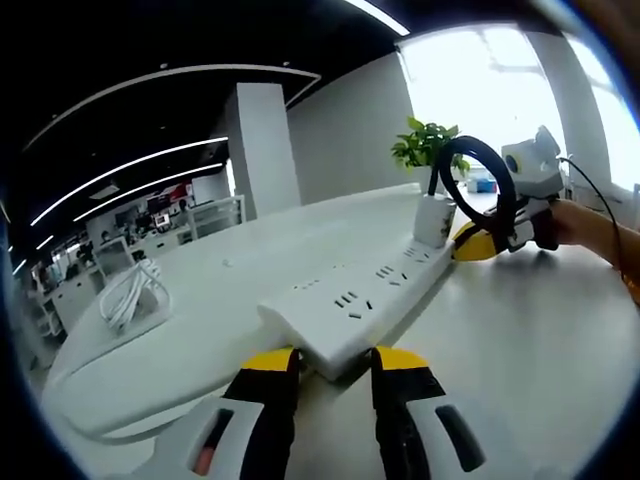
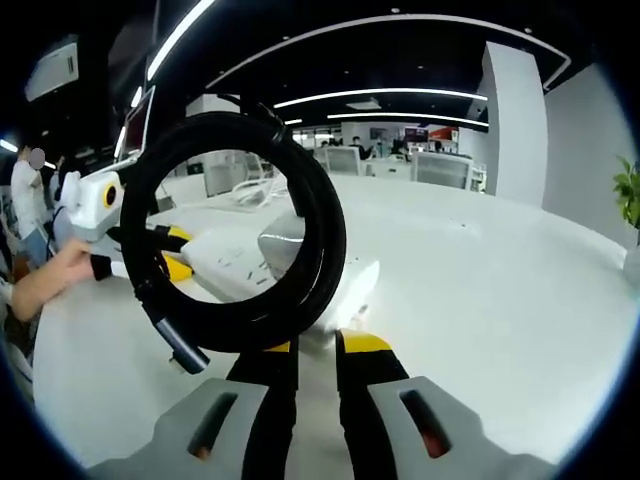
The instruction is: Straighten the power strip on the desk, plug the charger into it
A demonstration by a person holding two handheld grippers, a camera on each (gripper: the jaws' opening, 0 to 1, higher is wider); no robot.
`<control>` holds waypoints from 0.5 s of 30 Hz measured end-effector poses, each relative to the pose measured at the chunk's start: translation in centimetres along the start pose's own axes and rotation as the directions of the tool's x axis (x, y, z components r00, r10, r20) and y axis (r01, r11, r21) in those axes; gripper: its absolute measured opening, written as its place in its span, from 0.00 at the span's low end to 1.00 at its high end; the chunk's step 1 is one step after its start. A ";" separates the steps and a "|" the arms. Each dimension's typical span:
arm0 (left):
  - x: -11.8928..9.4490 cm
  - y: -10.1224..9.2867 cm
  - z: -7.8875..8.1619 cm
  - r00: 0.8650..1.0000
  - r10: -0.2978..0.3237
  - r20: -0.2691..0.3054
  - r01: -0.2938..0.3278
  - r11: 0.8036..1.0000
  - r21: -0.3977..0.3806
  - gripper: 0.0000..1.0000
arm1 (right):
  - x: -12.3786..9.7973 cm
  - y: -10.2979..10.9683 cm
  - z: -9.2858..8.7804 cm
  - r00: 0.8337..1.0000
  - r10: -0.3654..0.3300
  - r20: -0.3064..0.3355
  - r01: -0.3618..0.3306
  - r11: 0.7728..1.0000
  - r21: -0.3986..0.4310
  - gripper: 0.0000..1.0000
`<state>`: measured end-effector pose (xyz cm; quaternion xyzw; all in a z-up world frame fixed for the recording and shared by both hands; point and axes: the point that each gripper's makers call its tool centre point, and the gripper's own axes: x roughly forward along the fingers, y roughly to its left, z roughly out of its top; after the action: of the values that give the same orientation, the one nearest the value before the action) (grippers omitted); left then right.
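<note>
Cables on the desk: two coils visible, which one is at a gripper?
The black coiled cable, looped upright above the right gripper at the power strip's end. The white coiled cable lies loose on the desk, away from both grippers.

Both views sit low and close at opposite ends of the power strip [image 1: 355, 300] [image 2: 250, 262] on the desk [image 1: 200, 300] [image 2: 480, 270], facing each other along it.

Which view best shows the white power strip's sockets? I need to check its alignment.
The left gripper view: the long white plastic power strip lies full length, sockets visible. In the right gripper view, the coiled black cable hides much of it.
</note>
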<state>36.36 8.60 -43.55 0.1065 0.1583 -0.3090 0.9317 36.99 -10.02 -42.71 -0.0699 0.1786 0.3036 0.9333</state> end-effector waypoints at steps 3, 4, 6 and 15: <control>-0.2 -0.1 -0.1 1.000 -0.001 -0.004 0.001 1.000 0.005 0.29 | 0.0 0.1 0.0 1.000 -0.005 0.003 0.005 1.000 0.004 0.14; -0.2 -0.2 -0.1 1.000 -0.002 -0.004 0.002 1.000 0.007 0.29 | 0.0 0.2 -0.1 1.000 -0.008 0.003 0.008 1.000 0.004 0.14; -0.3 -0.2 -0.1 1.000 -0.001 -0.005 0.001 1.000 0.011 0.29 | 0.0 0.2 -0.1 1.000 -0.014 0.003 0.014 1.000 0.006 0.14; -0.8 -0.1 -0.4 1.000 -0.006 -0.016 0.005 1.000 -0.025 0.29 | -1.2 -0.8 -0.1 0.998 -0.063 0.000 0.063 0.998 0.006 0.14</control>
<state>35.62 9.05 -43.67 0.0970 0.1699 -0.3088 0.9308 36.56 -11.32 -42.35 -0.0727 0.1770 0.2733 0.9427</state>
